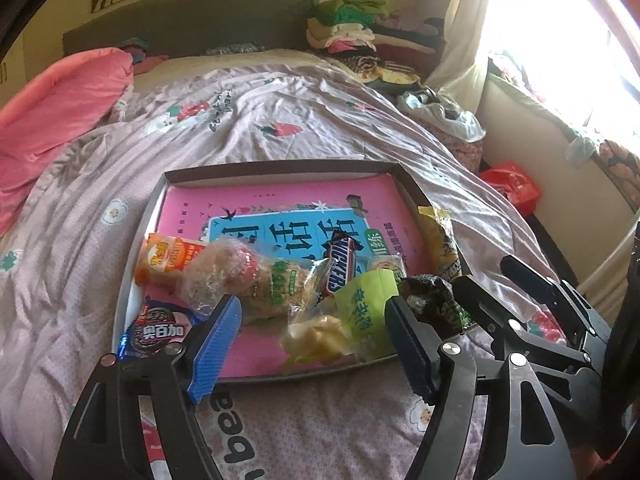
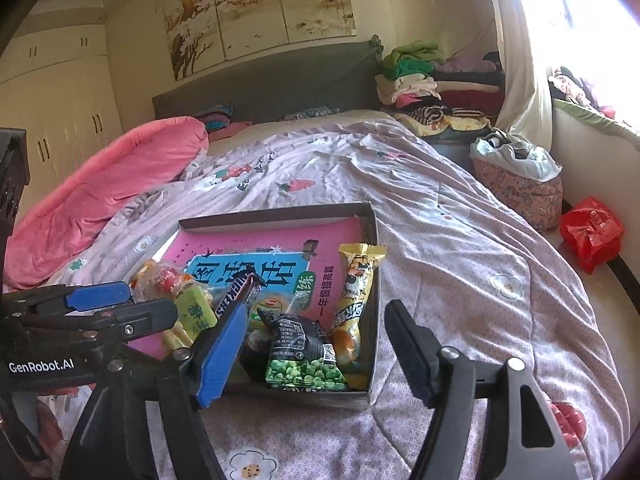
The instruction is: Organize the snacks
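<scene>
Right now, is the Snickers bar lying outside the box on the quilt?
No, the Snickers bar lies inside the box, propped on the other snacks over the pink book.

Daylight floods in from the window (image 2: pixel 592 8) on the right, blown out to white in both views. The bedspread (image 1: pixel 280 128) is evenly lit with soft fold shadows. Strong fisheye bending, dark vignette at the corners. The wall painting (image 2: pixel 260 12) is slightly soft, with mild compression blur throughout.
</scene>
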Demonstrator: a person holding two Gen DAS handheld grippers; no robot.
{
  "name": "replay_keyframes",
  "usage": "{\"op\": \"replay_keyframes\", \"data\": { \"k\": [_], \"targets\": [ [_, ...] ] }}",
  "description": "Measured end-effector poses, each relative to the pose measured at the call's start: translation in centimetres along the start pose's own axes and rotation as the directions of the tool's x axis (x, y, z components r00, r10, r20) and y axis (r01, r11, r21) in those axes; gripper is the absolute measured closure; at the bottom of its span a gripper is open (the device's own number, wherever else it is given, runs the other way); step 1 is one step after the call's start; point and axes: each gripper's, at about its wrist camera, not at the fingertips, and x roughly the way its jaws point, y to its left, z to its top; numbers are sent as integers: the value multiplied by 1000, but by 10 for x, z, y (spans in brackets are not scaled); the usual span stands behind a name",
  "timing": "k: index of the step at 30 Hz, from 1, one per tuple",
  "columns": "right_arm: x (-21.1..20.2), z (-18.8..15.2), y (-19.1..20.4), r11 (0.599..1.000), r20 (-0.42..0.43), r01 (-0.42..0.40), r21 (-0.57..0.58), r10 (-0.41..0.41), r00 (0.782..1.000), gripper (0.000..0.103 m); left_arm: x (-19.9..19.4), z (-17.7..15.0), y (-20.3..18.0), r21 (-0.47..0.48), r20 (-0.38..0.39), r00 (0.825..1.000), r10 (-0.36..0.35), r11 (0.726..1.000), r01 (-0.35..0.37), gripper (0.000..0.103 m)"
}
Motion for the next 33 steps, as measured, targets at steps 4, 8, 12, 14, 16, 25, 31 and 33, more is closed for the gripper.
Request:
{"op": "replay_keyframes", "data": {
  "k": [4, 8, 12, 14, 16, 25, 31, 33],
  "targets": [
    [-6, 0, 1, 1000, 8, 9, 2, -9, 1000, 24, -7, -1, 2, -1, 9, 1000, 14, 1000, -14, 26],
    [-13, 2, 4, 1000, 20, 17, 1, -17, 1000, 19, -15, -4, 6, -11, 17, 1000, 26, 1000, -26, 26],
    [-20, 1, 9, 1000, 23, 19, 1, -19, 1000, 17, -22, -10, 11, -15, 16, 999, 40, 999, -40, 26],
    [-25, 1, 12, 1000, 20, 11, 13, -11, 1000, 16, -25, -14, 13, -15, 15, 999, 44, 999, -43, 26],
    [-29, 0, 15, 1000, 19, 5, 12, -5, 1000, 15, -29, -19, 15, -16, 9, 999, 52, 999, -52, 26],
    [-40, -19, 31, 1000, -57, 3, 16, -3, 998, 14, -40, -47, 29, -57, -29, 998, 64, 996, -66, 26],
    [-41, -33, 42, 999, -117, 53, -4, -53, 992, 14, -48, -72, 38, -66, -63, 993, 98, 993, -102, 26],
    [-42, -37, 44, 998, -140, 58, 0, -58, 988, 14, -53, -79, 39, -58, -64, 992, 112, 992, -116, 26]
  ]
}}
